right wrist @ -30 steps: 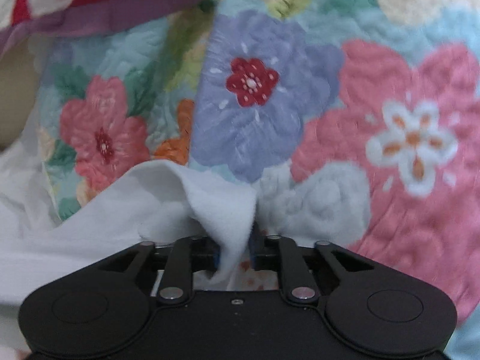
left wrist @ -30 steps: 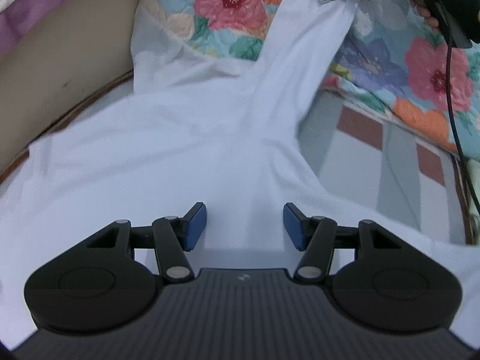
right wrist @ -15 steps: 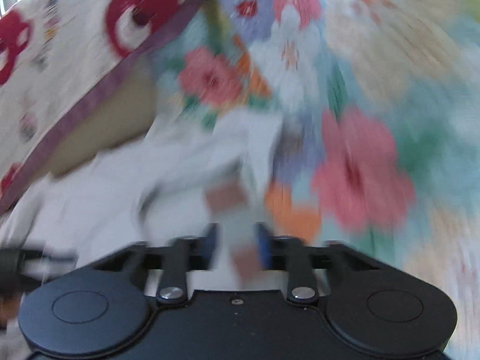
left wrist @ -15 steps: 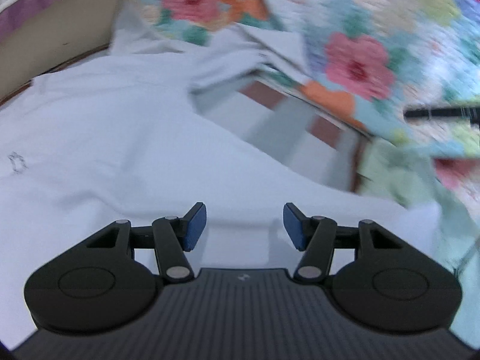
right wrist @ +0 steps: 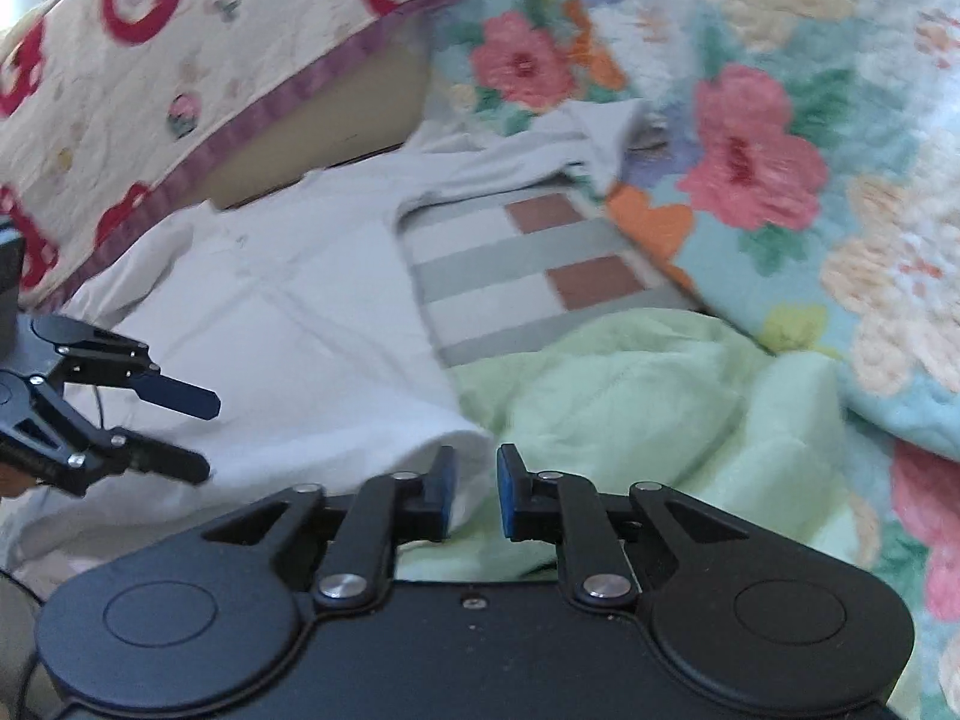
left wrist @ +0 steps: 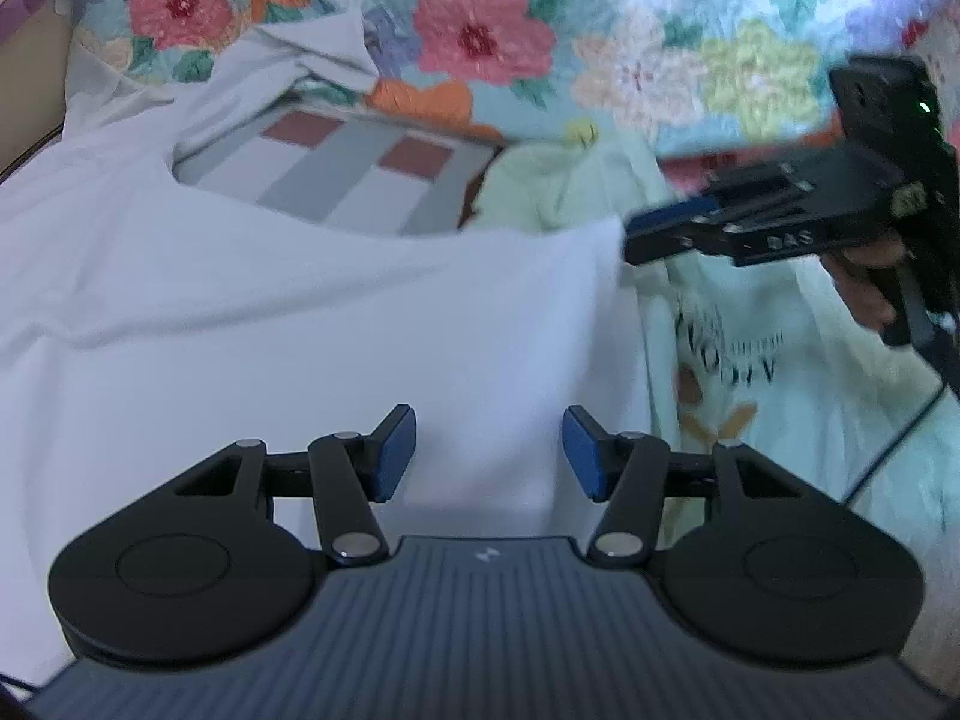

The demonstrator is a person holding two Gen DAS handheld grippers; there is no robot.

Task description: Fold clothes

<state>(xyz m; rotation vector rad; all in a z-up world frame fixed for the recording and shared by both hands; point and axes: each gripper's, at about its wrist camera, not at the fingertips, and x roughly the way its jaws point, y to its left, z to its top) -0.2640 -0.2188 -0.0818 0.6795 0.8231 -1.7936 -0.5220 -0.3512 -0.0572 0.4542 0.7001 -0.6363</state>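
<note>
My left tongs [left wrist: 489, 459] stood wide open over the white shirt [left wrist: 300, 324] spread on the bed, my right tongs [right wrist: 474, 492] were a little open at its corner holding nothing, so I judged both corners needed an even grip.

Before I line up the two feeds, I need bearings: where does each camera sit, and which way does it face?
Left wrist: on the left gripper, facing across the white shirt toward the floral quilt; right gripper and a hand show.
Right wrist: on the right gripper, at the shirt's corner beside the pale green garment; left gripper shows.
Shared: shirt, quilt, green garment, checked mat.
</note>
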